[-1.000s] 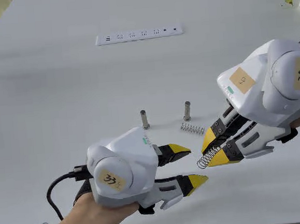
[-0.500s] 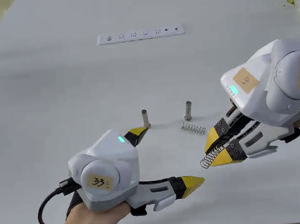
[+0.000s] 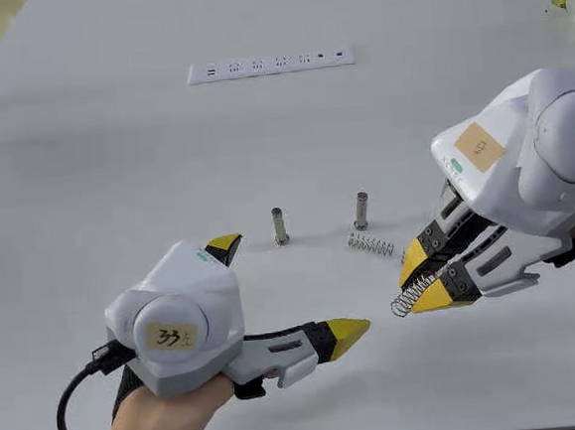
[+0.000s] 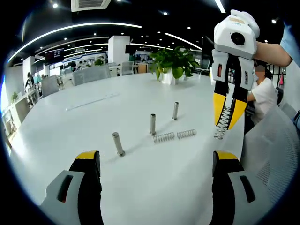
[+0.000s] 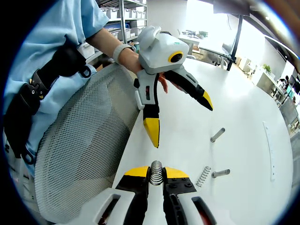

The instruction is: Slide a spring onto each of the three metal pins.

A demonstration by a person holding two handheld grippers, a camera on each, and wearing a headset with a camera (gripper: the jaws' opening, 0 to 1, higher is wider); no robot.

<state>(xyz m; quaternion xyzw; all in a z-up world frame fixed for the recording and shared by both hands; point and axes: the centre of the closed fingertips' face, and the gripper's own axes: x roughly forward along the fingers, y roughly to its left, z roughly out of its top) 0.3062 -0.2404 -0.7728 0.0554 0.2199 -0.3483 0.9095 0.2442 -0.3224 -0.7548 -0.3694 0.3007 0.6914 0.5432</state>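
Two short metal pins (image 3: 280,225) (image 3: 361,210) stand upright on the white table (image 3: 116,189). The left gripper view has three pins (image 4: 117,143) (image 4: 153,124) (image 4: 175,111) with two loose springs (image 4: 163,137) (image 4: 186,133) lying beside them. One loose spring (image 3: 371,244) lies by the right pin. My right gripper (image 3: 415,283) is shut on a spring (image 3: 406,300) that sticks out past its yellow tips, right of the pins and above the table. That spring (image 5: 156,172) sits end-on between the shut jaws. My left gripper (image 3: 285,290) is wide open and holds nothing, near the front-left pin.
A white power strip (image 3: 271,65) lies at the far side of the table. A green plant (image 4: 176,61) stands beyond the pins. A grey mesh chair (image 5: 79,154) is against the table's near edge. A black cable (image 3: 78,406) trails from my left gripper.
My left gripper has opened much wider and drawn back toward the left. My right gripper has stayed almost still, shut on the spring.
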